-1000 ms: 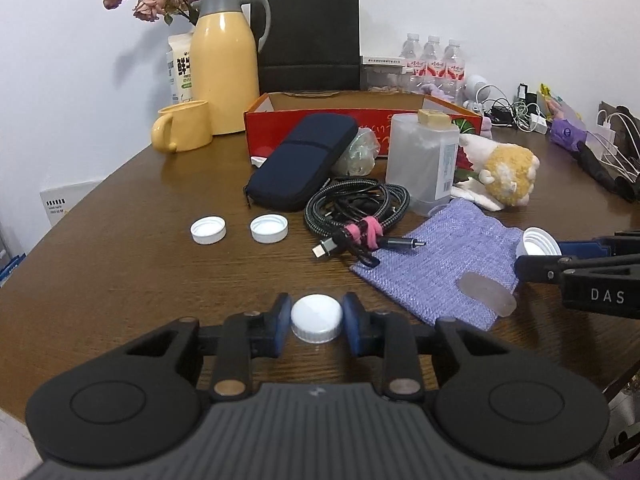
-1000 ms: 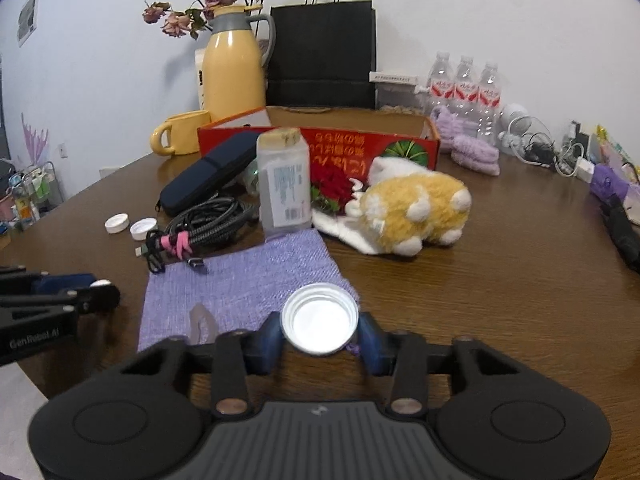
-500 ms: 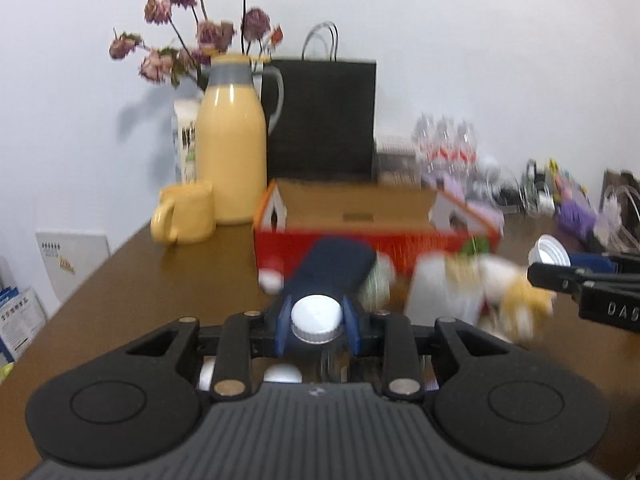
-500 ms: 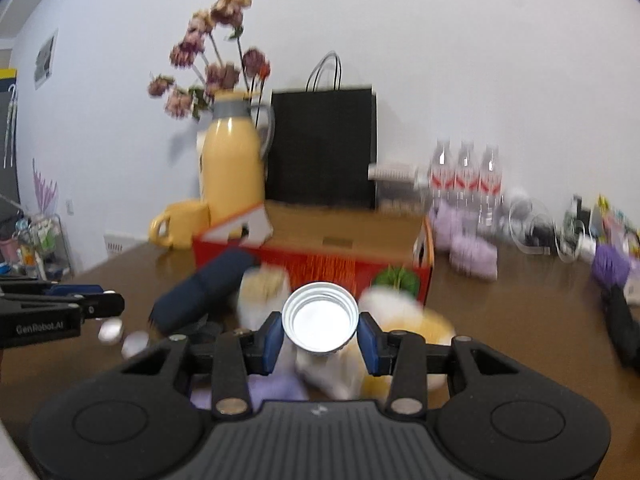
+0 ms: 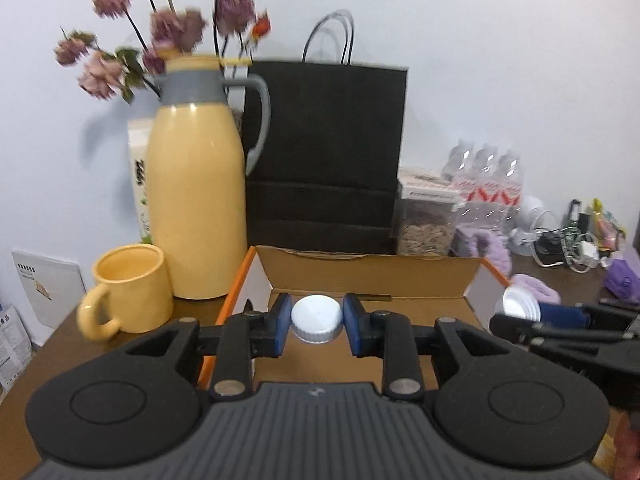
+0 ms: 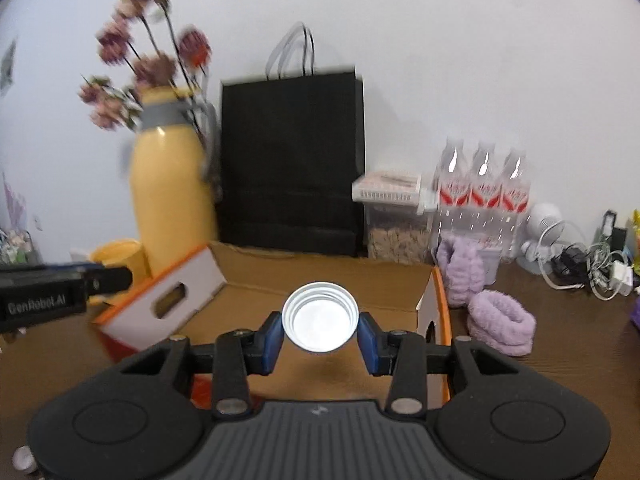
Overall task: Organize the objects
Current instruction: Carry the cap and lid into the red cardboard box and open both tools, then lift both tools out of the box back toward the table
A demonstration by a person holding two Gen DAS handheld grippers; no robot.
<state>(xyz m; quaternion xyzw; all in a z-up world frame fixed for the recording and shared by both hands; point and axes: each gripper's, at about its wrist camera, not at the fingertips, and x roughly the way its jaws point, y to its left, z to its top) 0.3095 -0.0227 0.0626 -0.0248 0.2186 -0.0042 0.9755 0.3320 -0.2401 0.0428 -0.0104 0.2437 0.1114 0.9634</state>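
The box (image 5: pixel 372 276) sits before the bag (image 5: pixel 326 152) (jug (image 5: pixel 196 200) and mug (image 5: pixel 128 292) to its left).

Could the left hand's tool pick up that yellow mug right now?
Probably not as things stand. The left gripper already has its jaws clamped on a white cap, so they are full. The yellow mug stands off to its left beside the box, with nothing in front of it.

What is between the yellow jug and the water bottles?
The black paper bag stands between the yellow jug and the water bottles, plus a clear seed container, seen in both wrist views.
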